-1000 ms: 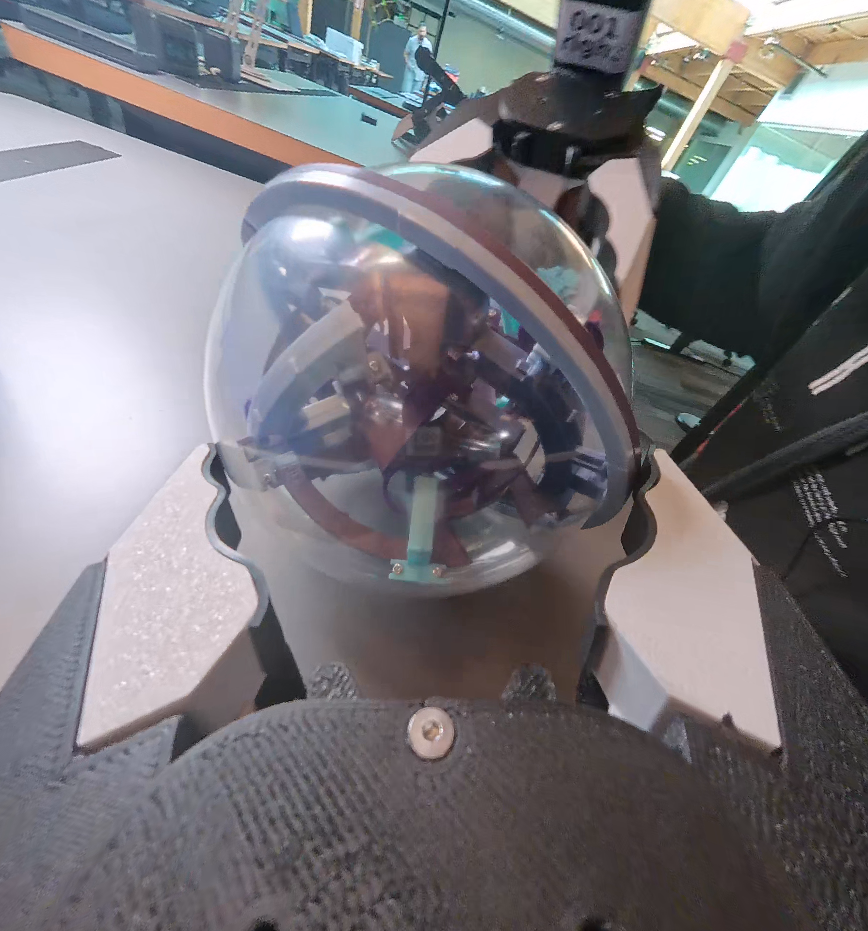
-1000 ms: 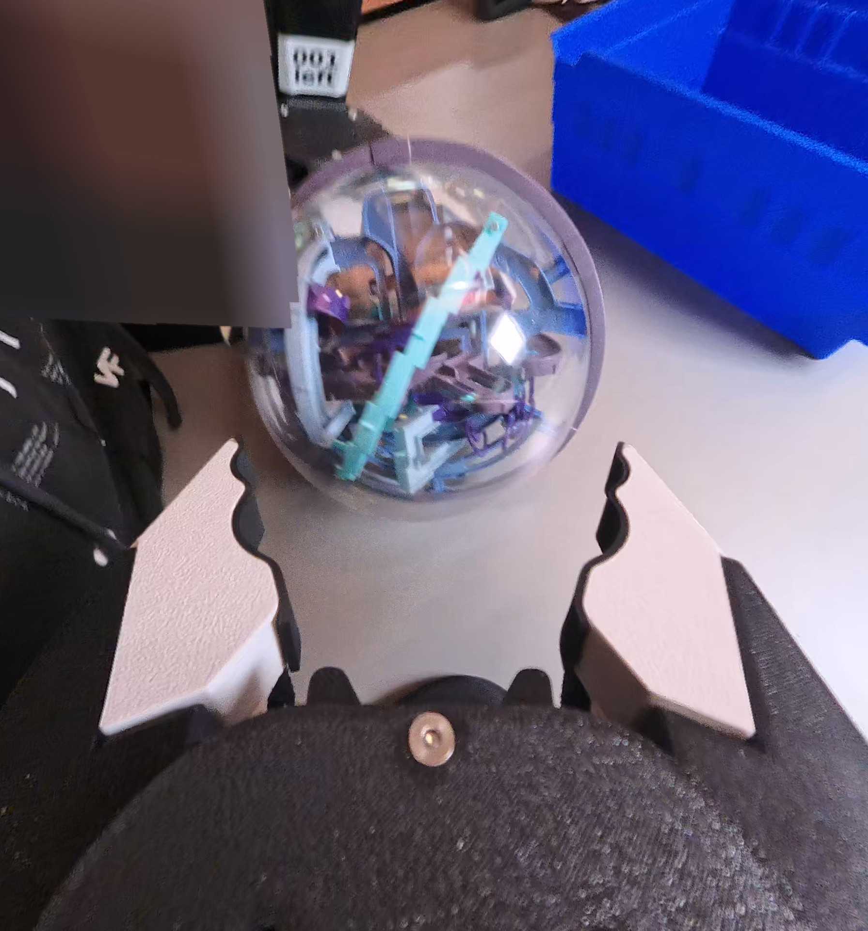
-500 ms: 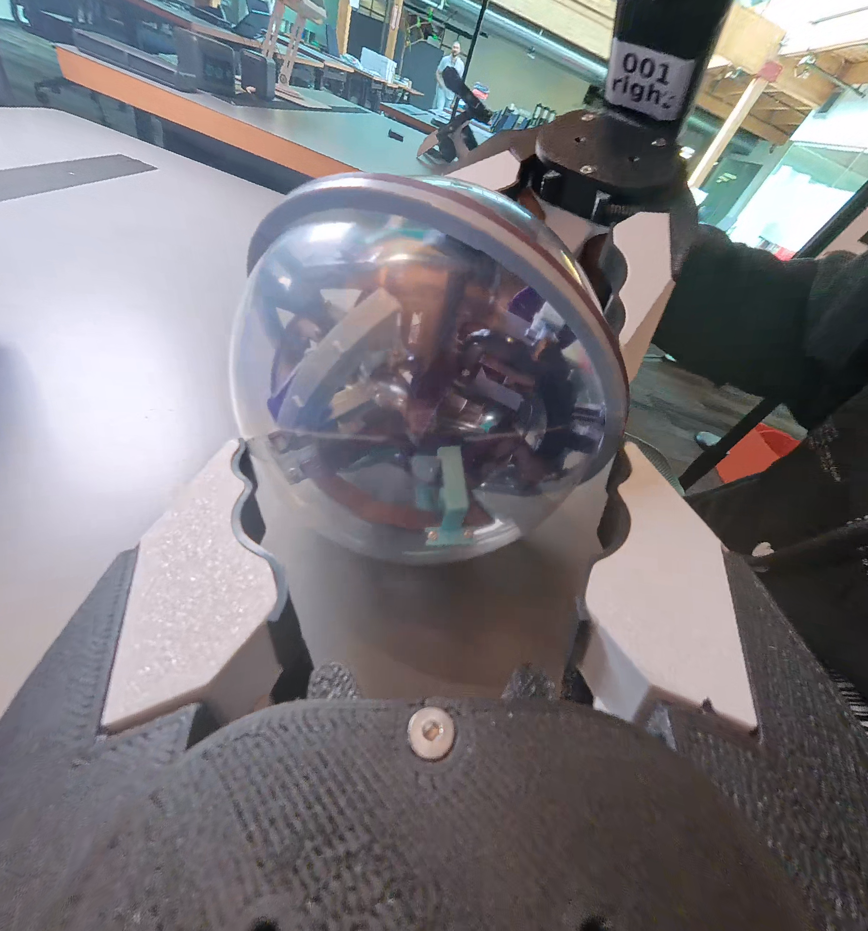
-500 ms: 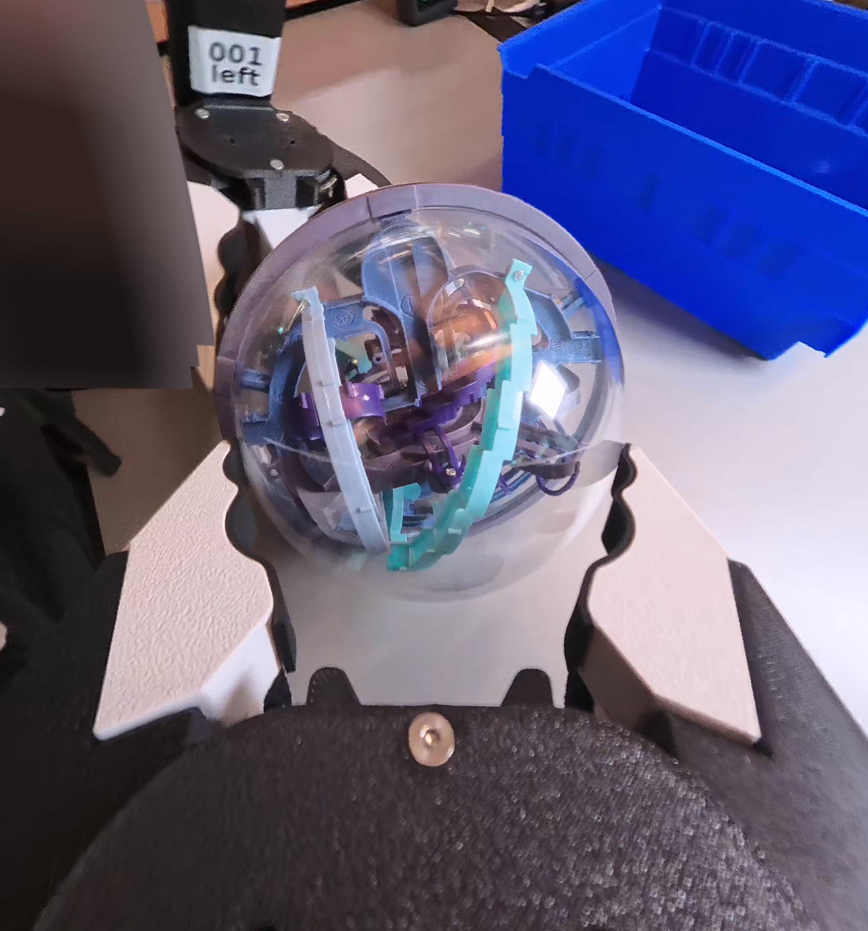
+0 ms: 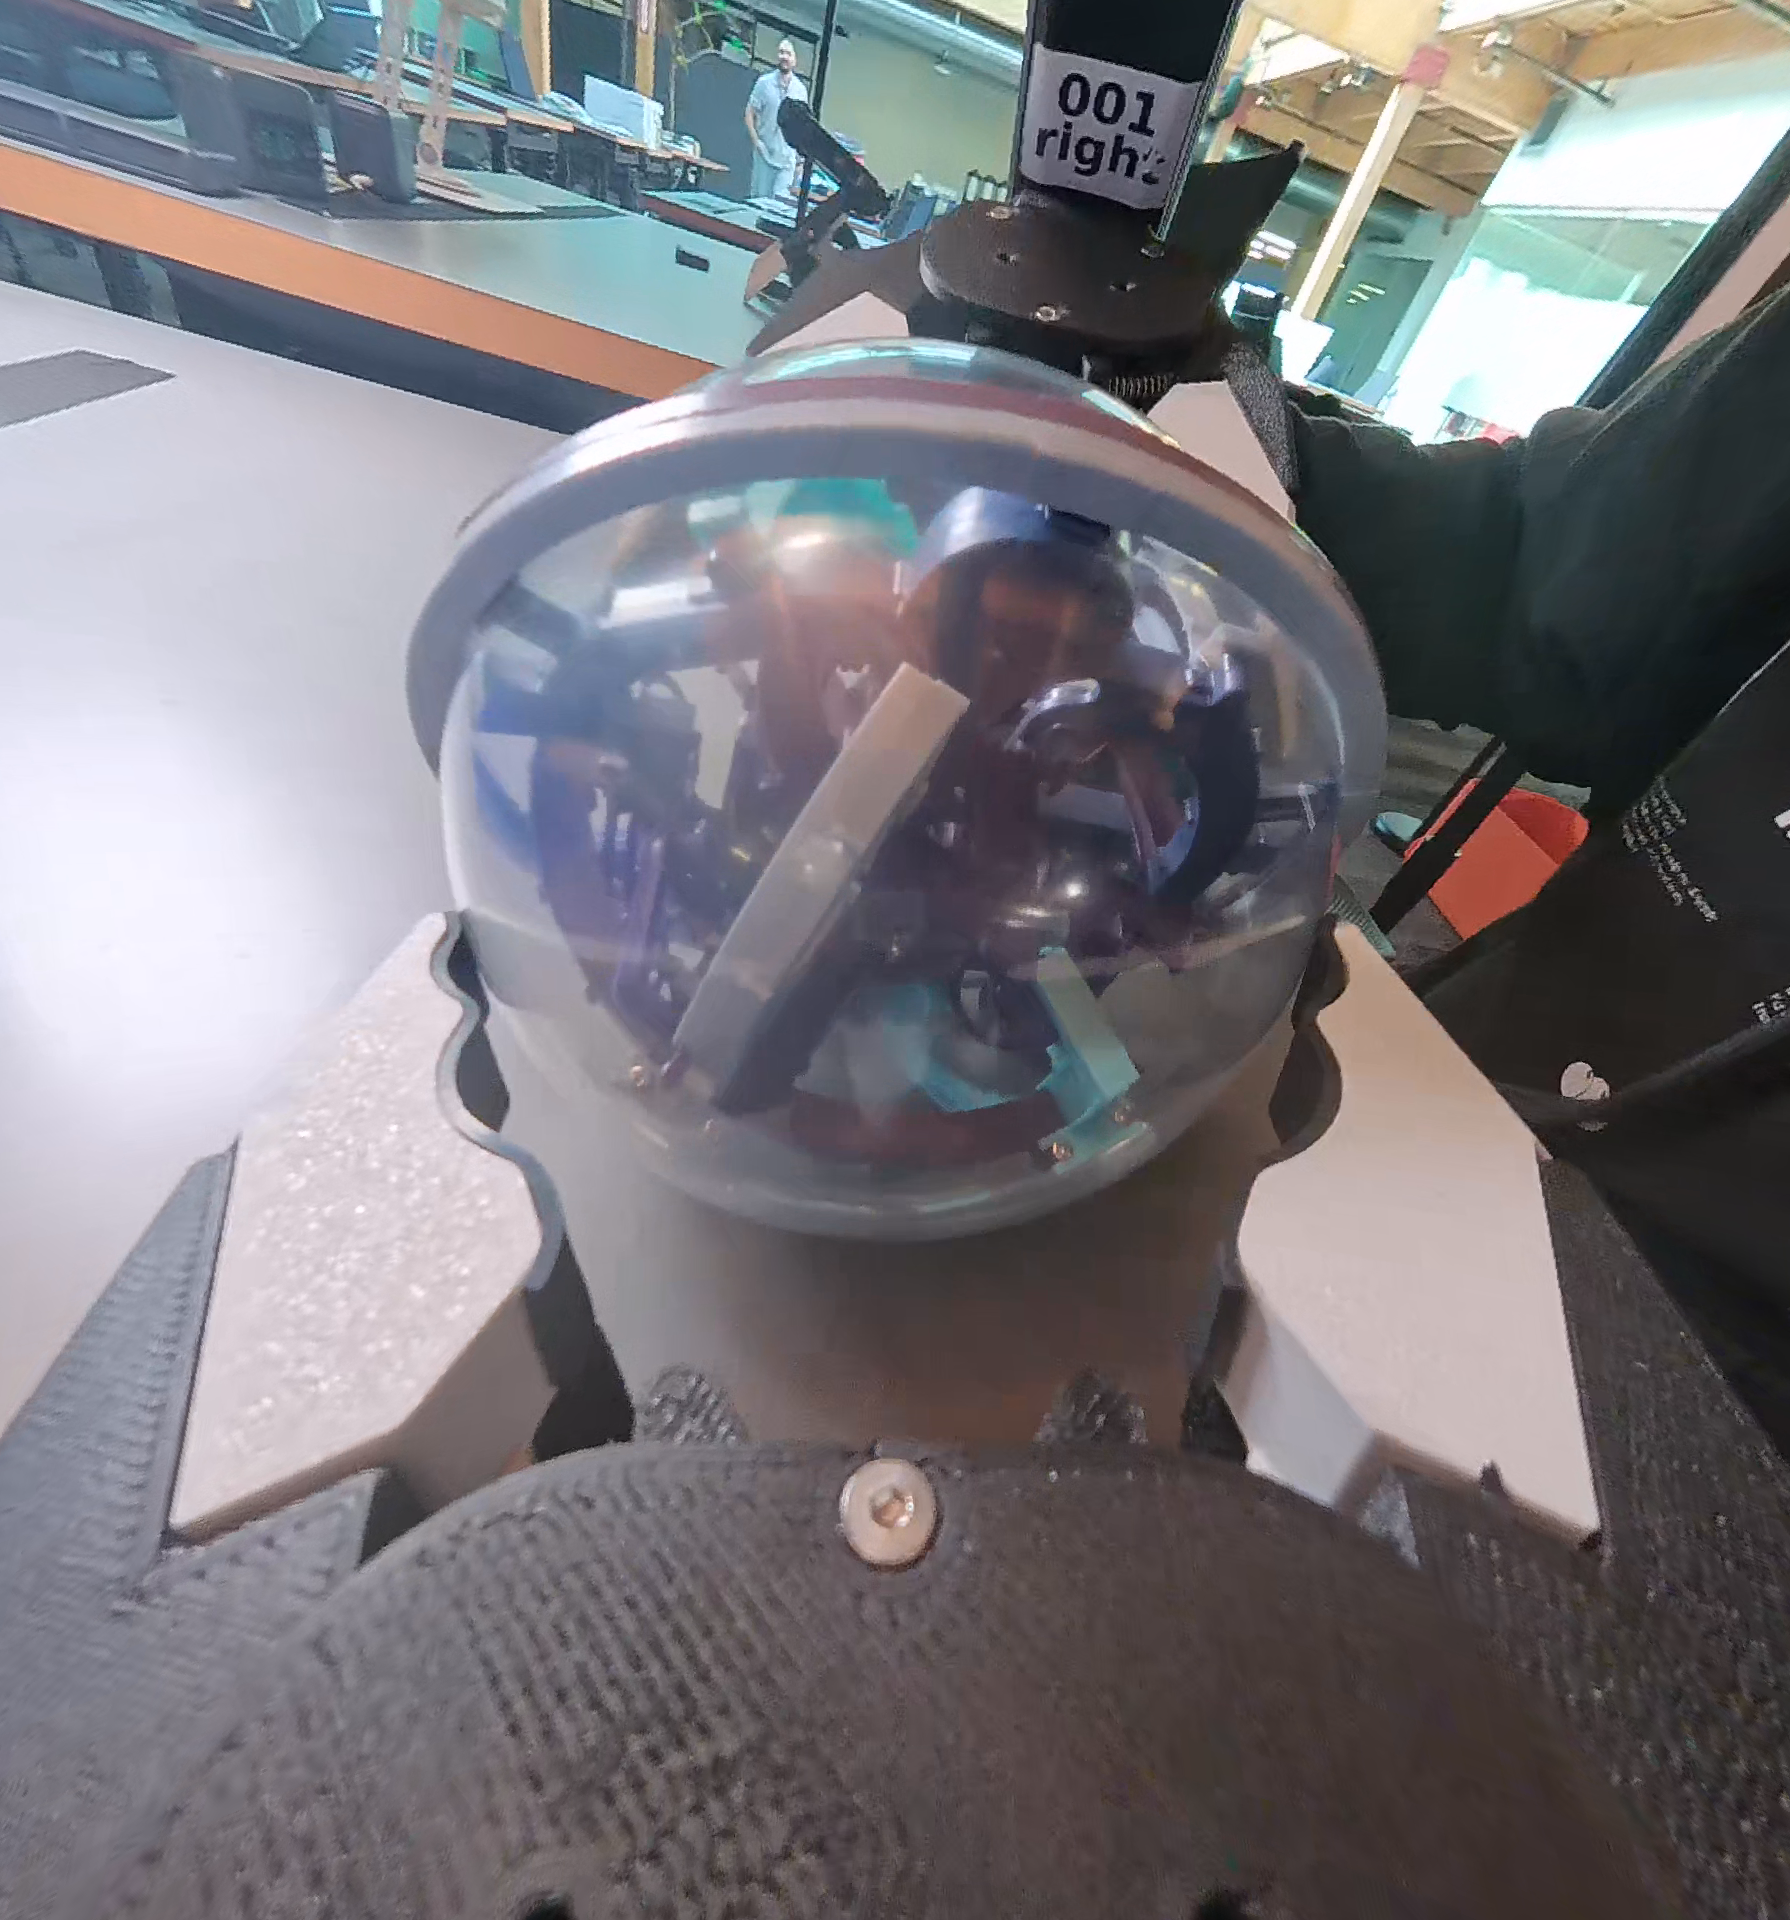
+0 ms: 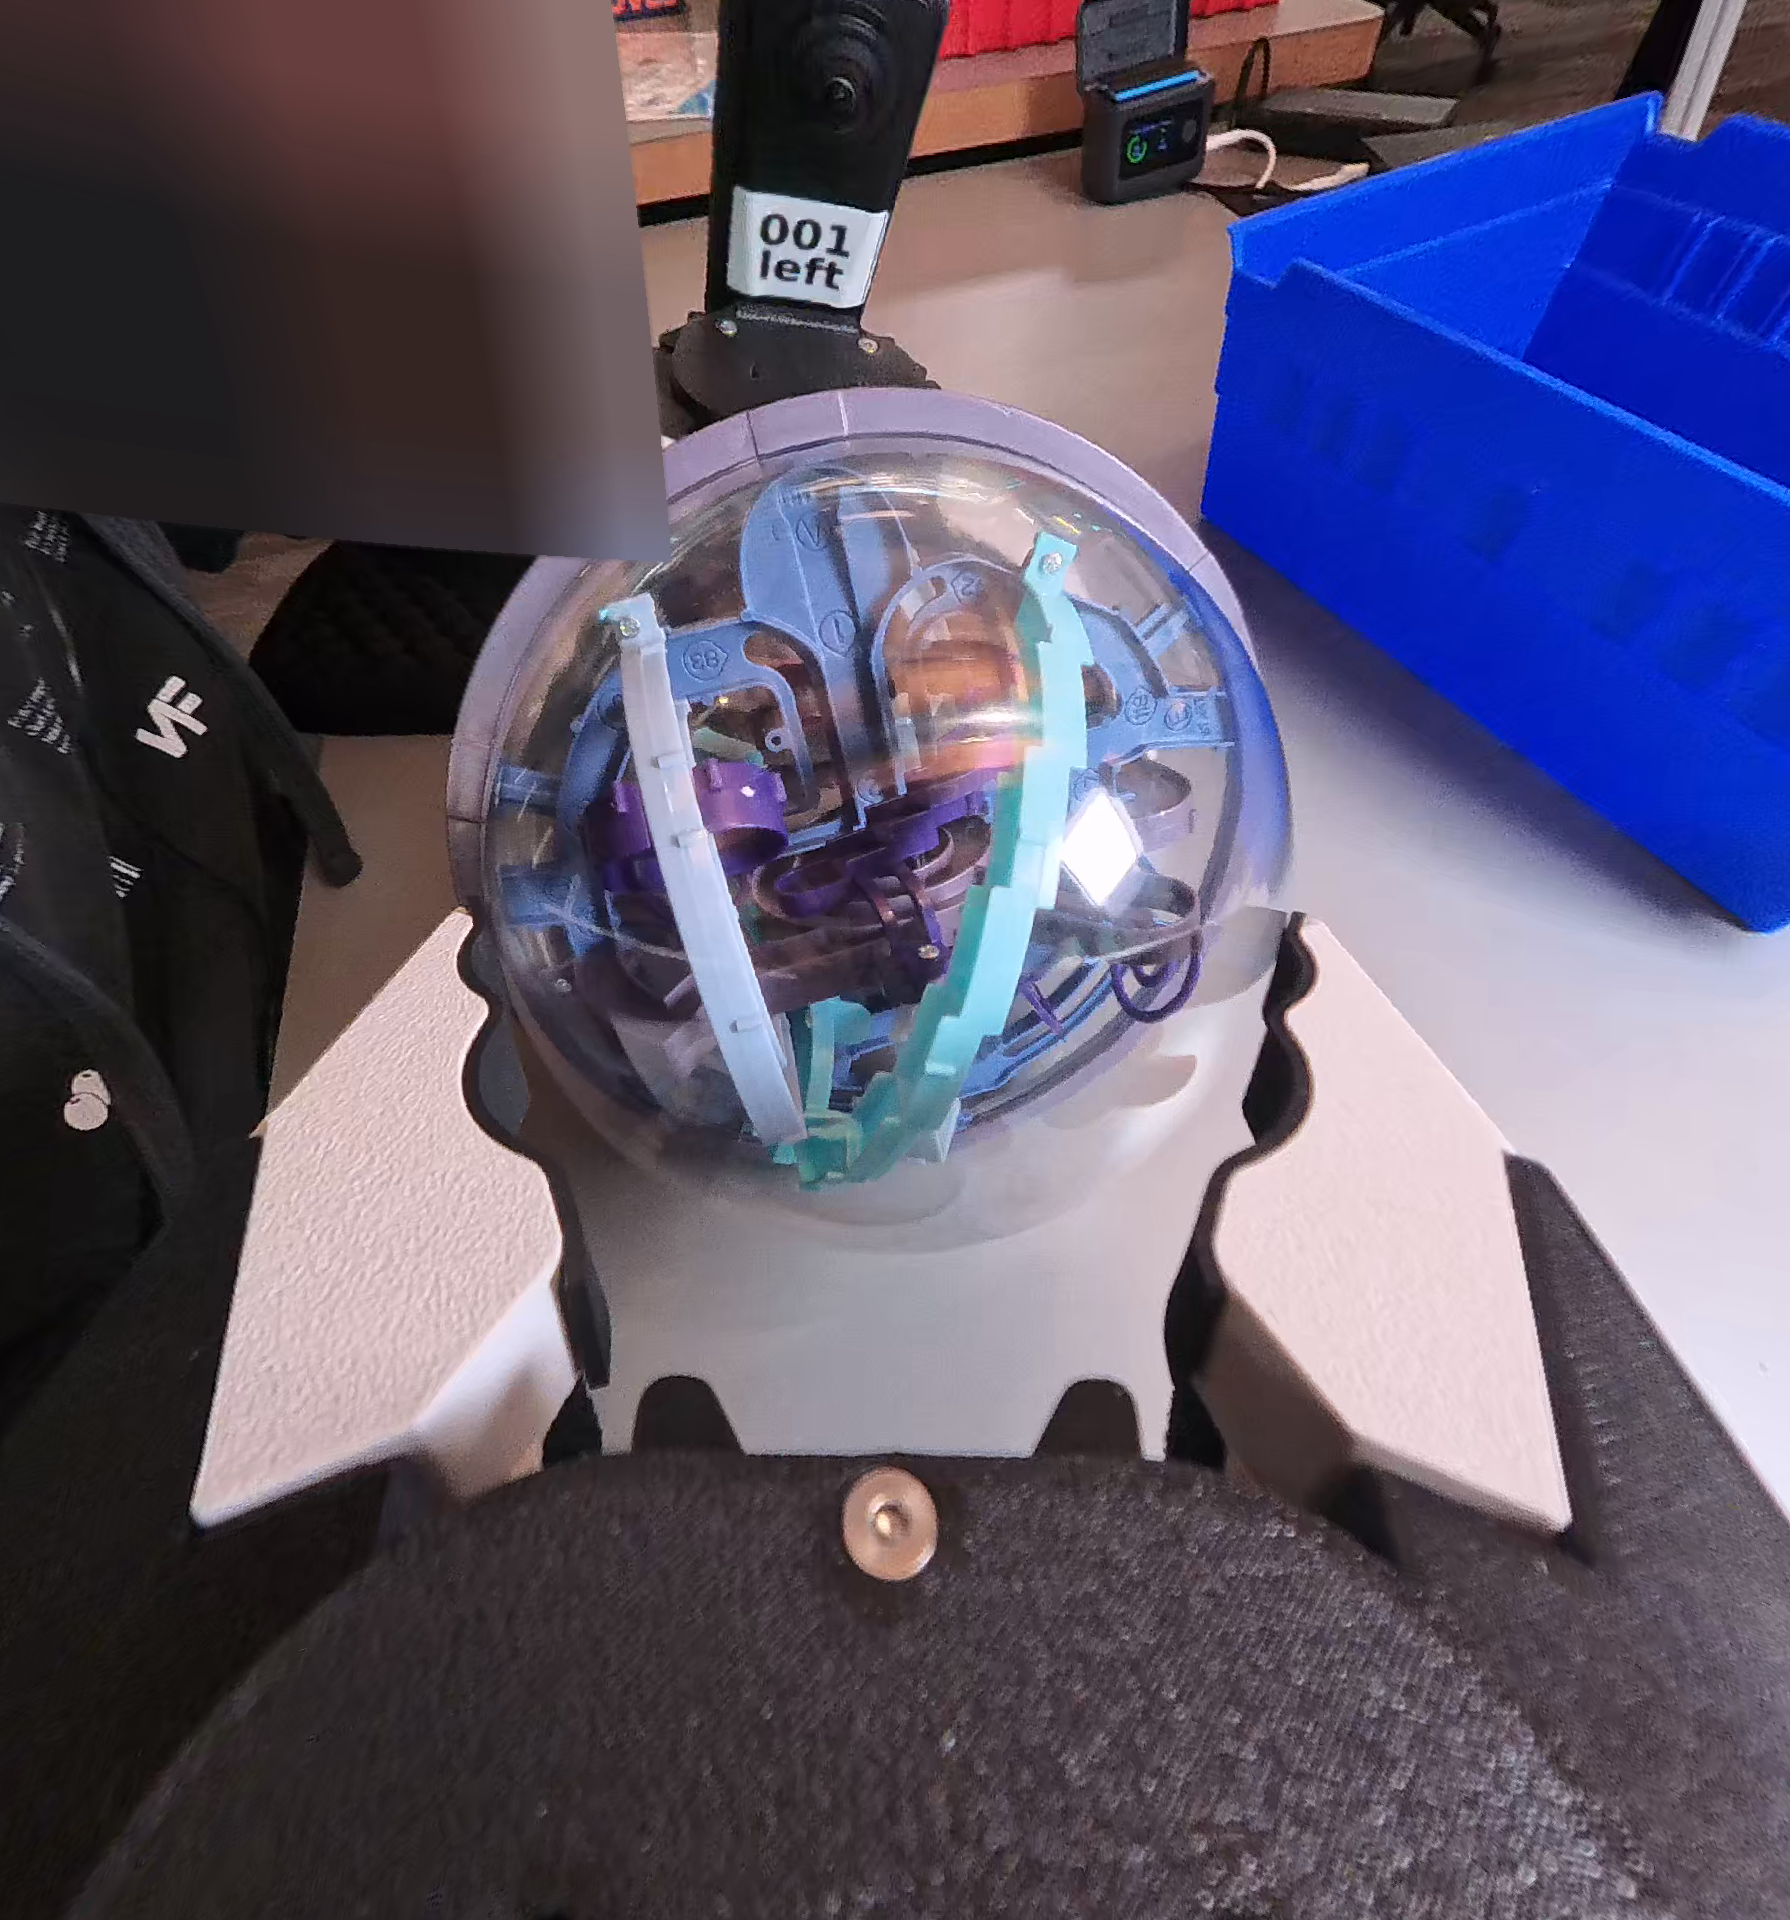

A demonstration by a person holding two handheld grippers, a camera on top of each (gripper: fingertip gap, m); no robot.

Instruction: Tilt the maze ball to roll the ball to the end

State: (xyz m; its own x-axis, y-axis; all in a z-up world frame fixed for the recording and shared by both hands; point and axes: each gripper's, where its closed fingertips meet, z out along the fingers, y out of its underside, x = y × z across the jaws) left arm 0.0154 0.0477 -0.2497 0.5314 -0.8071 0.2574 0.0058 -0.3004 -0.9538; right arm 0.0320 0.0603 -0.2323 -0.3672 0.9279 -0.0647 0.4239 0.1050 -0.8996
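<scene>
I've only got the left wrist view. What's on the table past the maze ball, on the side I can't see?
Observer: In the right wrist view, a blue bin stands on the table right of the maze ball, apart from it.
Operator: Anything else there?
Observer: A small black device with a lit screen, farther back.
Operator: Is the right hand-held gripper gripping?
Observer: Yes, the right hand-held gripper has both fingertips against the ball's sides.

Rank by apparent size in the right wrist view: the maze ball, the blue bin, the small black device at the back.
1. Maze ball, though nearness inflates it; the cropped blue bin looks comparable.
2. Black device, smallest and farthest.
</scene>
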